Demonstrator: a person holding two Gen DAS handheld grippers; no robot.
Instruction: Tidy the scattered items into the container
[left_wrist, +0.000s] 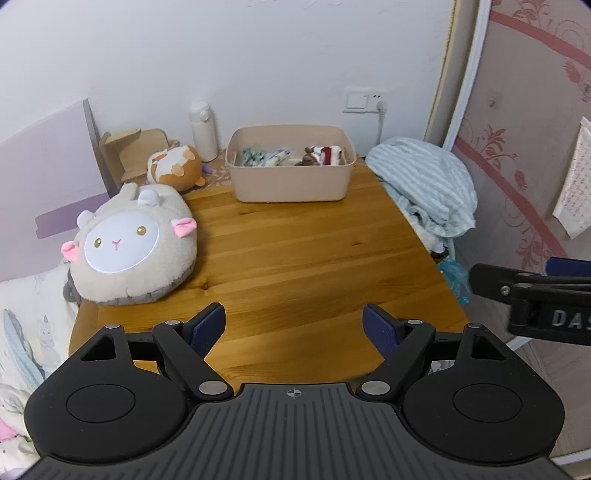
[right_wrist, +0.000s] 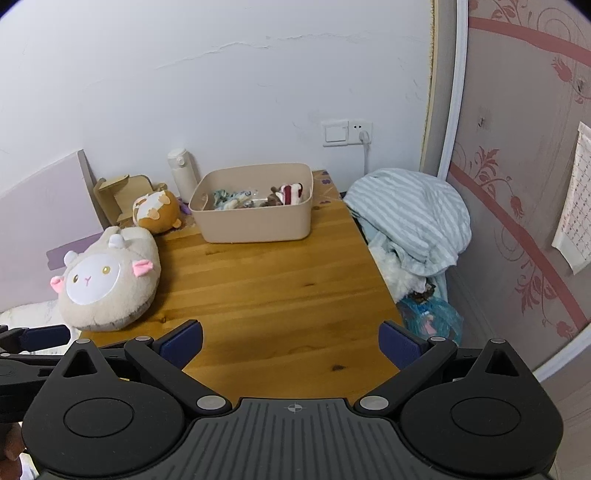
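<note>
A beige plastic bin (left_wrist: 290, 186) stands at the far end of the wooden table (left_wrist: 295, 258); it also shows in the right wrist view (right_wrist: 255, 221). Inside lie blue-white socks (left_wrist: 264, 157) and a red-white striped and brown item (left_wrist: 325, 155). My left gripper (left_wrist: 293, 328) is open and empty over the table's near edge. My right gripper (right_wrist: 291, 345) is open and empty, also over the near edge, to the right of the left one. The right gripper's side shows in the left wrist view (left_wrist: 532, 299).
A sheep plush (left_wrist: 133, 247) lies at the table's left edge, a brown-white plush (left_wrist: 175, 166) behind it. A white bottle (left_wrist: 203, 131) and a wooden stand (left_wrist: 133, 155) are at the back left. Striped bedding (left_wrist: 424, 181) is piled off the right edge.
</note>
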